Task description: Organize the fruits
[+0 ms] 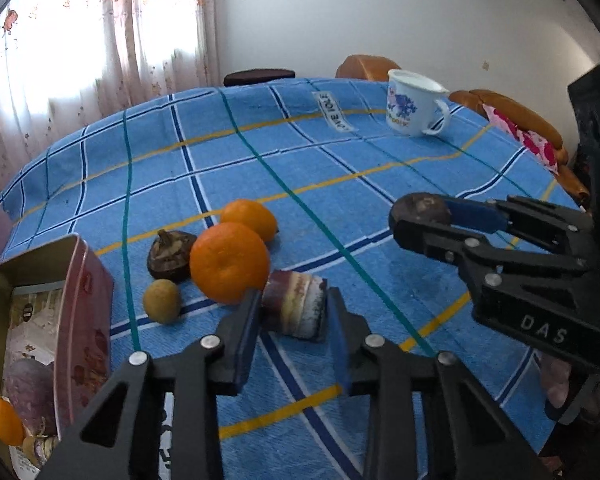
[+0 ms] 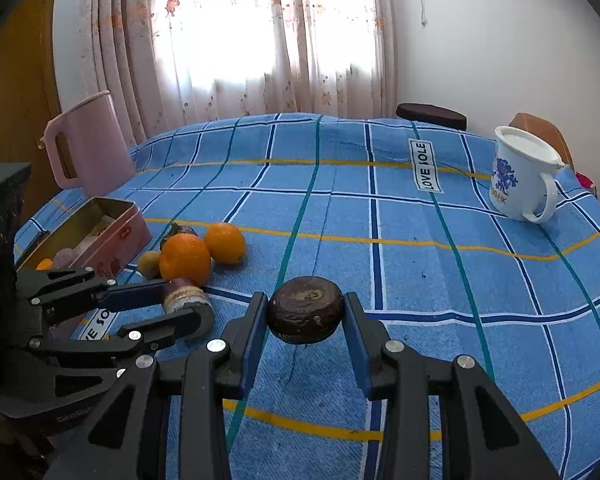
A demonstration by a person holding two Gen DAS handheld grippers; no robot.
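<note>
My left gripper [image 1: 294, 312] is closed around a purple-and-cream striped cut piece [image 1: 294, 309] that lies on the blue checked cloth; it also shows in the right wrist view [image 2: 182, 295]. My right gripper [image 2: 305, 312] is shut on a dark brown round fruit [image 2: 305, 309], held above the cloth; it shows in the left wrist view [image 1: 422, 209] too. Two oranges [image 1: 229, 266] [image 1: 249, 218], a dark brown fruit with a stem [image 1: 170, 254] and a small yellow-green fruit [image 1: 162, 300] lie in a cluster. An open pink tin [image 1: 84, 320] at the left holds an orange and purple pieces.
A white mug [image 2: 522, 176] with blue print stands at the far right of the table. A pink jug [image 2: 88, 144] stands at the far left behind the tin [image 2: 116, 236]. Chairs sit behind the table's far edge. Curtains hang at the window.
</note>
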